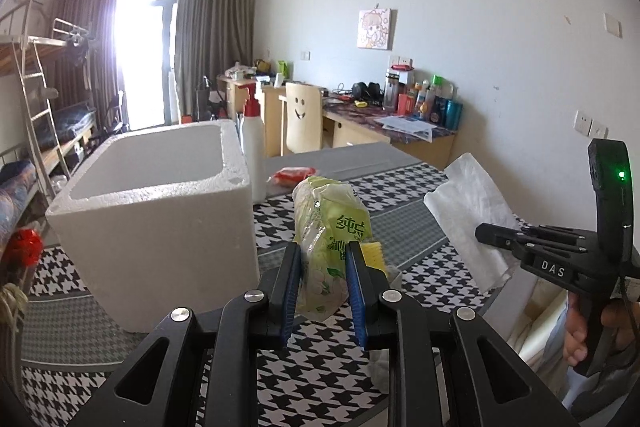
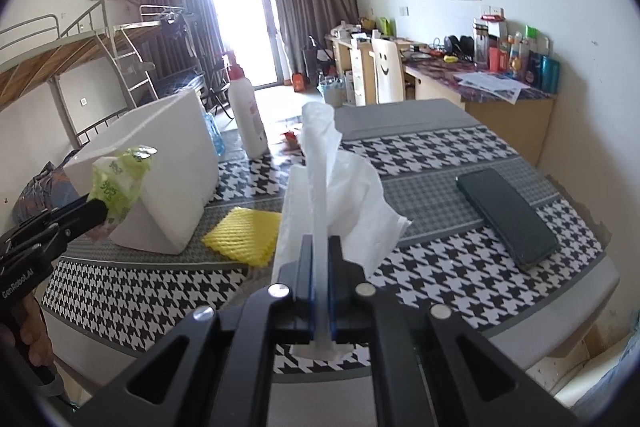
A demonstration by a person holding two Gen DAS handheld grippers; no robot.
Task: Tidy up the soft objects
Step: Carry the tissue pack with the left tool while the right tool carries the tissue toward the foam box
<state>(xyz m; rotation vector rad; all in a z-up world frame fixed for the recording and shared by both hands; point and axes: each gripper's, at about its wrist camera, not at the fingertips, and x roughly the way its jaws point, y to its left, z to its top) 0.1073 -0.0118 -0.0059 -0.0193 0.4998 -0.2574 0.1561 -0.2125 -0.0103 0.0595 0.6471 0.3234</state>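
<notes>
Left gripper: the left gripper (image 1: pixel 323 281) has its blue-padded fingers (image 1: pixel 294 291) pinching a soft green and clear plastic packet with printed lettering (image 1: pixel 330 227); the packet stands up between the pads, its crumpled top rising above the fingertips and its lower end hanging just below them.
Left gripper from the other side: in the right wrist view the left gripper (image 2: pixel 90 213) reaches in from the left edge, the green packet (image 2: pixel 118 183) at its tip, in front of the box wall.
Right gripper: the right gripper (image 2: pixel 320 267) has its fingers (image 2: pixel 305 279) pressed together on a thin white tissue sheet (image 2: pixel 320 163); a narrow strip runs up between the pads and the rest billows out to both sides above the fingertips.
Right gripper from the other side: in the left wrist view the right gripper (image 1: pixel 486 233) comes from the right, with the white tissue (image 1: pixel 468 199) spread up and to the left of its tip.
Box: an open white foam box (image 1: pixel 160 211) stands on the counter left of the held packet.
Counter: the counter (image 2: pixel 420 155) is covered by a black-and-white houndstooth cloth with grey bands.
Sponge cloth: a yellow waffle-textured cloth (image 2: pixel 244 235) lies flat just beside the box's lower corner.
Phone: a dark flat phone (image 2: pixel 508 217) lies at the right, well apart from the tissue.
Bottle: a white bottle with a red pump top (image 1: pixel 253 147) stands behind the box.
Red item: a small red packet (image 1: pixel 294 174) lies near the bottle.
</notes>
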